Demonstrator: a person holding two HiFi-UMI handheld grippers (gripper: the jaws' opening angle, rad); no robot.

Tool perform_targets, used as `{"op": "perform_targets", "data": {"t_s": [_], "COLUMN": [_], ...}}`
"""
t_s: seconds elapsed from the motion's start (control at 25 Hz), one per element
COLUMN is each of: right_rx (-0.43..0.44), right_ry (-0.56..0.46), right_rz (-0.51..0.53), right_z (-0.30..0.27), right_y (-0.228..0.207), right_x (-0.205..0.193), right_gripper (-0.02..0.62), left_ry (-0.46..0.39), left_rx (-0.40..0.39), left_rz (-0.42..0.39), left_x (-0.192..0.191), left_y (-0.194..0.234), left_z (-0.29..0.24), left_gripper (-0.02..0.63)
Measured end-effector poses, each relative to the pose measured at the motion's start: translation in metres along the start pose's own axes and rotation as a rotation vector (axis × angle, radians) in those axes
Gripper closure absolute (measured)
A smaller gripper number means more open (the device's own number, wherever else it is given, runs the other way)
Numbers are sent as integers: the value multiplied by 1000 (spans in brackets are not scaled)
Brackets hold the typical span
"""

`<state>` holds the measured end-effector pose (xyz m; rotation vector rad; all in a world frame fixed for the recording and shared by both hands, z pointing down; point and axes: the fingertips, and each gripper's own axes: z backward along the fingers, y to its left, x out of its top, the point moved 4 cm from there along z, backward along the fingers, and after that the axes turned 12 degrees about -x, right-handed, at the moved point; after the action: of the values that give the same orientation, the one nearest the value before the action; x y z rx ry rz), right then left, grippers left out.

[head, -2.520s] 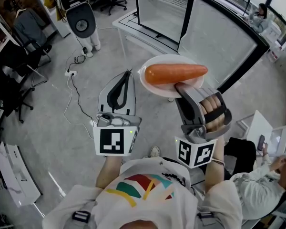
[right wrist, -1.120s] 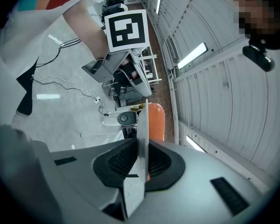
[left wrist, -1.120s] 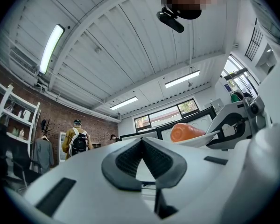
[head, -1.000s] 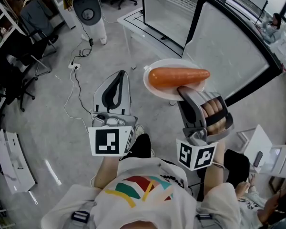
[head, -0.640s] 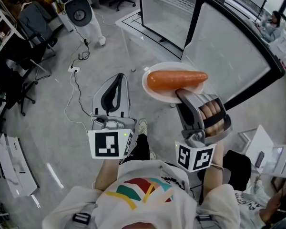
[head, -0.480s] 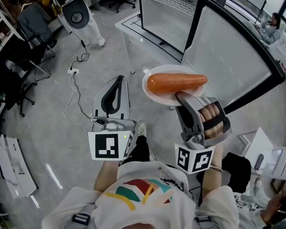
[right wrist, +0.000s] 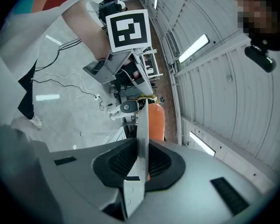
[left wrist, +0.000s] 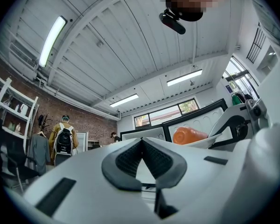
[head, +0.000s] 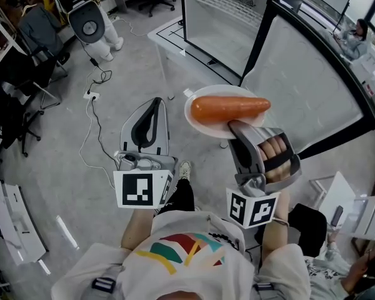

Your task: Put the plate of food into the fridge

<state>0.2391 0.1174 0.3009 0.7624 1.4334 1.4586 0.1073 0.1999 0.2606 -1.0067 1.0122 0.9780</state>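
Where the head view looks down from above, the right gripper [head: 236, 129] clamps the near rim of a white plate [head: 203, 119] and holds it level in the air, with a carrot [head: 230, 107] lying across it from left to right. Plate and carrot hang over the floor [head: 81, 167], near the open fridge [head: 215, 14] but not in it. The fridge stands at the far side with its door [head: 303, 80] swung out to the right. The left gripper [head: 157, 102] sits just left of the plate, apart from it. Only the right gripper view shows the grip itself: the plate runs edge-on between the two dark pads [right wrist: 123, 161], which press on it from both sides, with the carrot beyond. The left gripper view shows that gripper's jaws meeting at the tips with nothing between them, and the carrot and plate off to its right. It also catches a person [left wrist: 64, 141] with a backpack [left wrist: 64, 143] by a brick wall [left wrist: 91, 127].
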Motion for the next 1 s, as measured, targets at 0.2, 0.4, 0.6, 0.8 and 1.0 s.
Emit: {"op": "perform_targets", "data": {"t_s": [0.2, 0.4, 0.6, 0.8, 1.0], "right_rx": [-18, -17, -1, -11, -17], "right_ry": [1, -7, 19, 40, 65], "right_rz": [-6, 7, 14, 21, 34], "right_z": [-32, -66, -110, -142, -162], "right_y": [-2, -2, -1, -9, -16], "right_x": [-6, -3, -15, -17, -11], "right_gripper": [557, 557, 557, 557, 557], "left_ry": [0, -1, -13, -26, -47], "left_rx": [-2, -5, -17, -28, -54], "left_rz": [0, 15, 25, 33, 37], "left_x": [-10, -21, -29, -29, -23], "left_y": [21, 49, 79, 106, 125], "left_z": [-25, -47, -83, -104, -118], "left_gripper": [601, 601, 601, 601, 601]}}
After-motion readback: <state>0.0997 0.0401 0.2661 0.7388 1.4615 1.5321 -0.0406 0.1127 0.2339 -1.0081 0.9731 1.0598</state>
